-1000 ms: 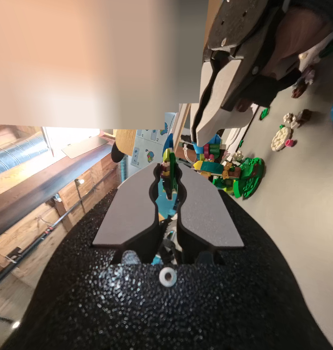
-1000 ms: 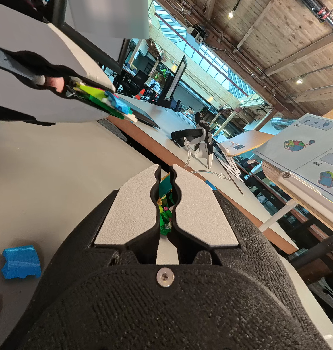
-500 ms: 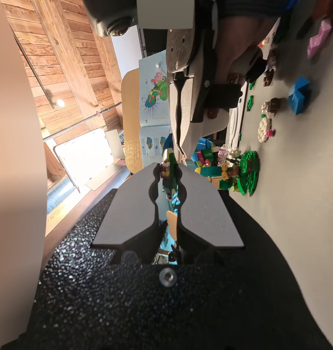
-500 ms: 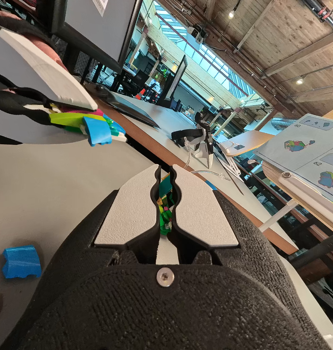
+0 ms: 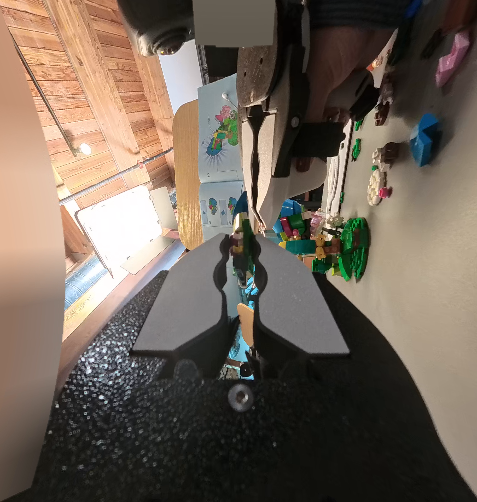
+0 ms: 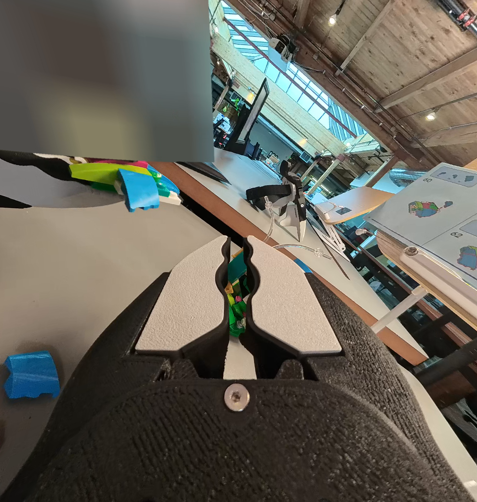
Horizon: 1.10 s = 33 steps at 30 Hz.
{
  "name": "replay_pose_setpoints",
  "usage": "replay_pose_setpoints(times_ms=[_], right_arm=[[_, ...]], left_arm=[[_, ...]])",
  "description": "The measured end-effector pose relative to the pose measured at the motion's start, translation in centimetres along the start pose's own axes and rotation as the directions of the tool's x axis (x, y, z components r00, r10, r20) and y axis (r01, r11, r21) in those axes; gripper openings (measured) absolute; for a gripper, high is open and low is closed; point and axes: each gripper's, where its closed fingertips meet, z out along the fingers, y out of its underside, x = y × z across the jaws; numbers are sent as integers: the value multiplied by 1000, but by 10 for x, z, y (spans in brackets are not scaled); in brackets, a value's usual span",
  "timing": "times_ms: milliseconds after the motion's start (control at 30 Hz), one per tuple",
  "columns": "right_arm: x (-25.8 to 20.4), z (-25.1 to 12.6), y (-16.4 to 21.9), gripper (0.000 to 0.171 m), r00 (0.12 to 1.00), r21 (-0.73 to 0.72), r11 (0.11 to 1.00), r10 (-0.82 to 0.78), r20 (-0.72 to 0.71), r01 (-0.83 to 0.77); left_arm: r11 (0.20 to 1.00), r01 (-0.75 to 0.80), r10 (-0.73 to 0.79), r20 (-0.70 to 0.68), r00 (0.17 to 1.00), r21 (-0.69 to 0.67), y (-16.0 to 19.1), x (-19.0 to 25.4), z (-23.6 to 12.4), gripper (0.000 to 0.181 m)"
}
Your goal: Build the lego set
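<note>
A small multicoloured lego sub-assembly (image 5: pixel 241 244) was held clamped in the left gripper (image 5: pixel 241 239), its fingers nearly closed on it, and had been turned over the past second so that its blue curved brick (image 6: pixel 139 190) faced the right wrist camera. The right gripper (image 6: pixel 236 241), fingers almost together, was seen above the main lego model (image 5: pixel 337 250) near the desk's (image 5: pixel 422 298) far edge; a grip could not be confirmed. The piece was judged ready for joining.
</note>
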Motion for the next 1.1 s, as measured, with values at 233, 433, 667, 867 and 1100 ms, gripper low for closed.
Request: replay_pose_setpoints(times_ms=[233, 433, 667, 867, 1100], right_arm=[[0, 0, 0, 6, 1000, 1, 1000, 0, 0, 0], [0, 0, 0, 6, 1000, 0, 1000, 0, 0, 0], [0, 0, 0, 6, 1000, 0, 1000, 0, 1, 0], [0, 0, 0, 6, 1000, 0, 1000, 0, 2, 0], [-1, 0, 0, 6, 1000, -1, 1000, 1, 3, -1]], left_arm=[[1000, 10, -10, -2, 1000, -1, 0, 0, 0, 14], [1000, 12, -12, -4, 1000, -1, 1, 0, 0, 14], [1000, 14, -14, -6, 1000, 0, 0, 1, 0, 14], [1000, 14, -14, -10, 1000, 2, 0, 2, 0, 14], [1000, 14, -14, -14, 1000, 4, 0, 2, 0, 14]])
